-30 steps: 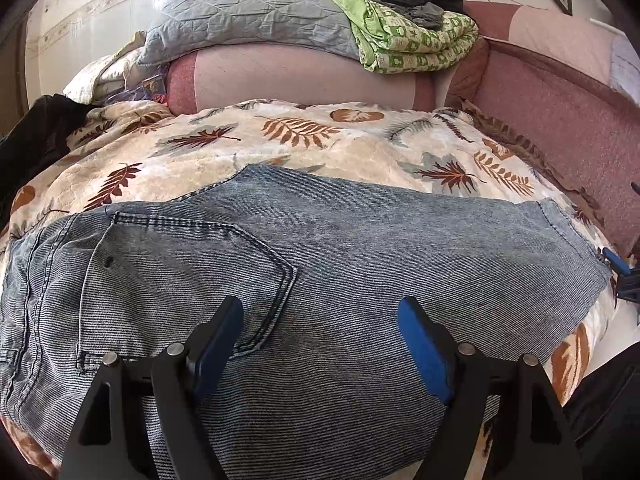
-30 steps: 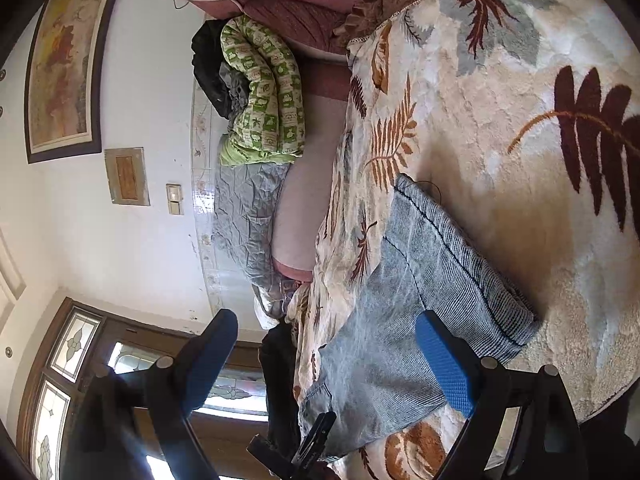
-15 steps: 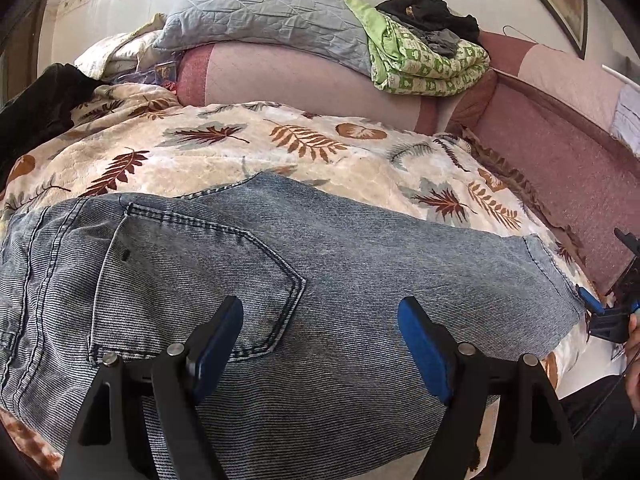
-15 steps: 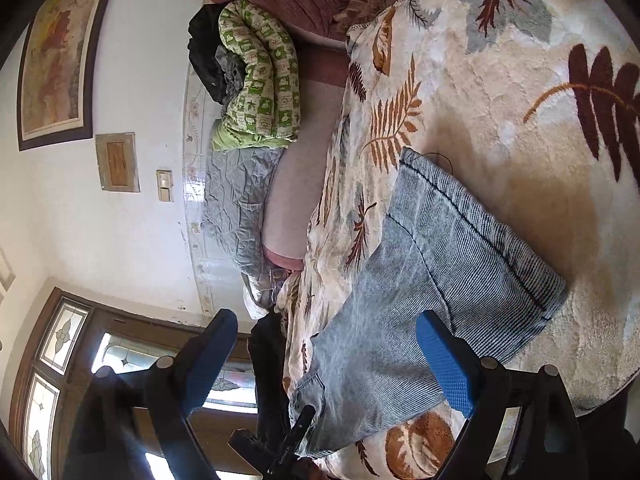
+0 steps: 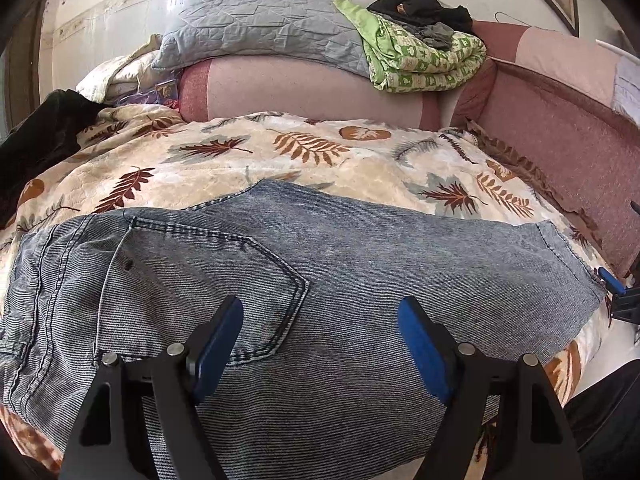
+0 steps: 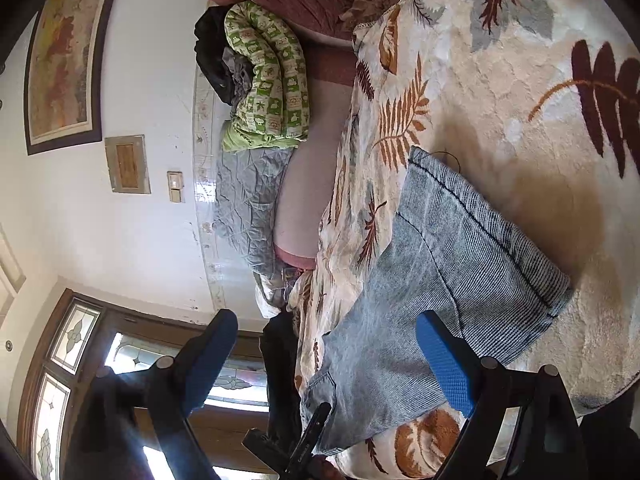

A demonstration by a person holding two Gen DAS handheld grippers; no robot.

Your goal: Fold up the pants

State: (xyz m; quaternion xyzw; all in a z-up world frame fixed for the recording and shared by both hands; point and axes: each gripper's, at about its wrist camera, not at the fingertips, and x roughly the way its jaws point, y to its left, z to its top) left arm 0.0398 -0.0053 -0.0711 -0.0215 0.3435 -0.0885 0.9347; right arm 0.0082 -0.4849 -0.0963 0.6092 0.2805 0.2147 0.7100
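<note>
A: Left hand-held gripper (image 5: 320, 334) sits at the bottom of its frame, blue pads spread wide, nothing between them, hovering over the denim pants (image 5: 340, 280).

B: And the pants lie flat across the middle of the frame on the leaf-print blanket (image 5: 320, 160), back pocket (image 5: 200, 276) at left, hem at right.

A: Right hand-held gripper (image 6: 326, 354) is wide apart too, gripping nothing. The pant leg hem (image 6: 492, 240) lies centre-right in its view.

B: It's just beside the hem in the left view; touching, hard to say. Green quilt (image 5: 420, 64) rests upper right.
</note>
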